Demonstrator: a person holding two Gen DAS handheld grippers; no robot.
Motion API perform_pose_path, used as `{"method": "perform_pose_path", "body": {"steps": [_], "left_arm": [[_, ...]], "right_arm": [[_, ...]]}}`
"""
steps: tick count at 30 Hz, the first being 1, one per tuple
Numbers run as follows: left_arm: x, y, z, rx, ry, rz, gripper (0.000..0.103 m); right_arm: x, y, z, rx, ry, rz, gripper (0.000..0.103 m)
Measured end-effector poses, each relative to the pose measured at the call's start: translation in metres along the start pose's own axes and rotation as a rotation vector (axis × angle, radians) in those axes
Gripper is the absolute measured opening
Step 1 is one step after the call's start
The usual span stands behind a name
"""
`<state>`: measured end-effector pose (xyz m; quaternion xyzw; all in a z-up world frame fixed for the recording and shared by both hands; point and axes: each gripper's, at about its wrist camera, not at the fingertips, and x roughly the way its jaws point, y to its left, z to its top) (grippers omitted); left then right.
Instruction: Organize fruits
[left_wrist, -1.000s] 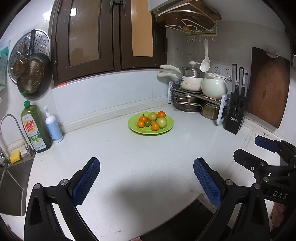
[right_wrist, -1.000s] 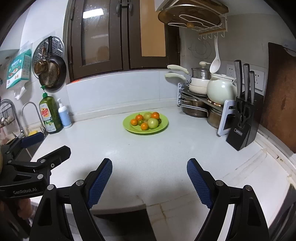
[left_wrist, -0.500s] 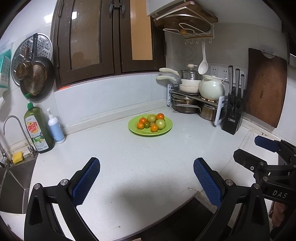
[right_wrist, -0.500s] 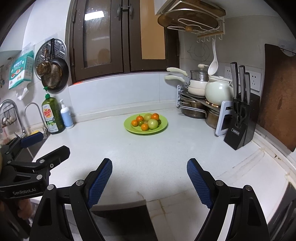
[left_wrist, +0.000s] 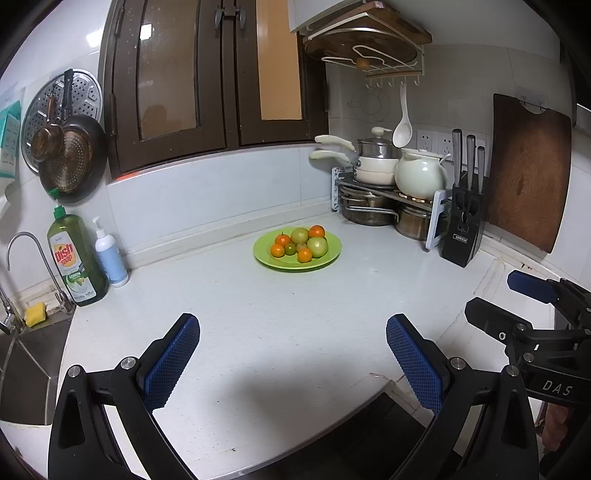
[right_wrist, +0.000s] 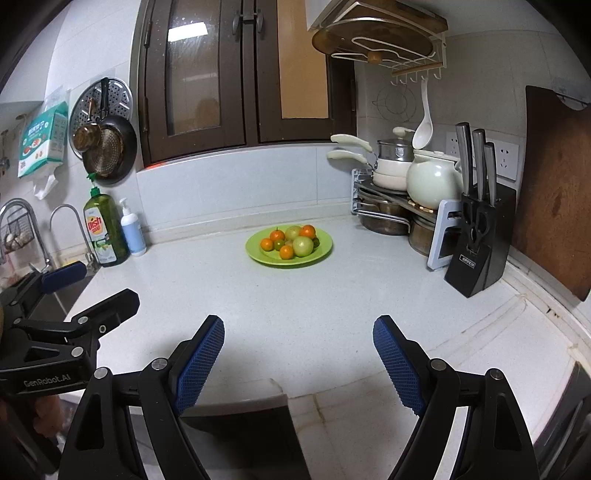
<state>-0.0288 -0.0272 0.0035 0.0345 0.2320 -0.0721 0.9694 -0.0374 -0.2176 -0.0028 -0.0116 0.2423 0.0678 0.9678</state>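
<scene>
Standing wide apart and empty, the left gripper (left_wrist: 293, 356) hangs above the countertop (left_wrist: 295, 317) near its front edge; the right gripper (right_wrist: 298, 356) beside it is equally spread, holding nothing. Both face the green plate (right_wrist: 266, 258), well apart from them toward the back wall. All fruits (right_wrist: 291, 240) lie piled on that plate, none loose on the counter; this fits either a gathered pile or one awaiting sorting.
</scene>
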Motion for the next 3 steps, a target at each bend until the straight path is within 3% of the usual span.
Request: {"method": "perform_pose_path", "body": {"steps": [3], "left_arm": [[0.0003, -0.0002, 0.0003, 0.001, 0.001, -0.001, 0.103]], "right_arm": [[-0.0003, -0.0024, -0.0013, 0.003, 0.0, -0.003, 0.083]]}}
